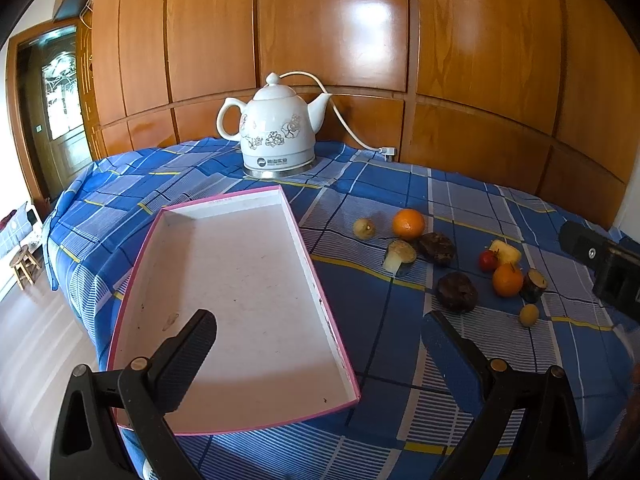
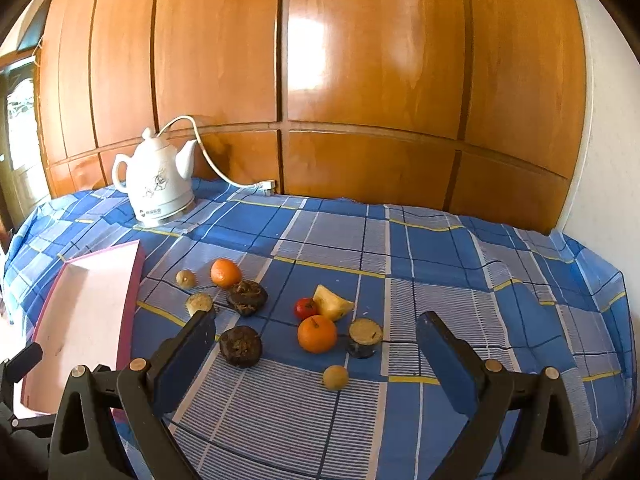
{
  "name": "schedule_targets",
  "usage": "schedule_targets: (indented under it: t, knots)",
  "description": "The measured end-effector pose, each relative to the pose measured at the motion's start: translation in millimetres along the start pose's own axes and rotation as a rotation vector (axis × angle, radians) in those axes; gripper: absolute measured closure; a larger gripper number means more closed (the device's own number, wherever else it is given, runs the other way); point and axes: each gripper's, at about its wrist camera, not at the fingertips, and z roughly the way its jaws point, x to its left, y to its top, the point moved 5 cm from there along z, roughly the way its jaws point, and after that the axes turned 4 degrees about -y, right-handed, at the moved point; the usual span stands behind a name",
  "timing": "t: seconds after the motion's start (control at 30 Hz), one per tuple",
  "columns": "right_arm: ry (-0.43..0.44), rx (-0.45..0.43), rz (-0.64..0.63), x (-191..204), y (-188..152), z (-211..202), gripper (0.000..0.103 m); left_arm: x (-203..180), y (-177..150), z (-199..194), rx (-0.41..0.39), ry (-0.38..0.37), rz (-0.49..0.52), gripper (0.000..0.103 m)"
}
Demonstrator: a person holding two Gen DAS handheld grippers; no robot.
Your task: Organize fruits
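Observation:
A shallow white tray with a pink rim [image 1: 316, 280] lies empty on the blue checked cloth; it also shows at the left of the right wrist view [image 2: 136, 280]. Right of it lie scattered fruits: two oranges [image 2: 317, 333] [image 2: 225, 272], a small red fruit [image 2: 305, 307], a yellow piece [image 2: 332, 303], two dark brown lumps [image 2: 240, 346] [image 2: 247, 297], two cut stubs [image 2: 364, 337] and two small tan balls [image 2: 335, 377]. My left gripper [image 1: 320, 344] is open above the tray's near end. My right gripper [image 2: 316, 348] is open above the near fruits and holds nothing.
A white ceramic electric kettle [image 1: 276, 132] stands at the back of the table, with its cord [image 1: 344, 120] running to a plug by the wooden wall panels [image 1: 332, 24]. The table's left edge drops to the floor, where a small stool [image 1: 25, 264] stands.

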Motion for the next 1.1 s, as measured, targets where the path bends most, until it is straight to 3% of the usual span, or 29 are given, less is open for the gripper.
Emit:
schedule_targets:
  t: [0.87,1.1]
  knots:
    - [-0.012,0.025,0.037,-18.7,-2.8,10.4,0.001,-13.4,-3.0,4.4,0.021,-0.013,0.042,0.0]
    - [0.031,0.108,-0.028,-18.1,-3.3,25.8,0.001,-17.4,0.6,10.7,0.05,-0.076,0.041,0.0]
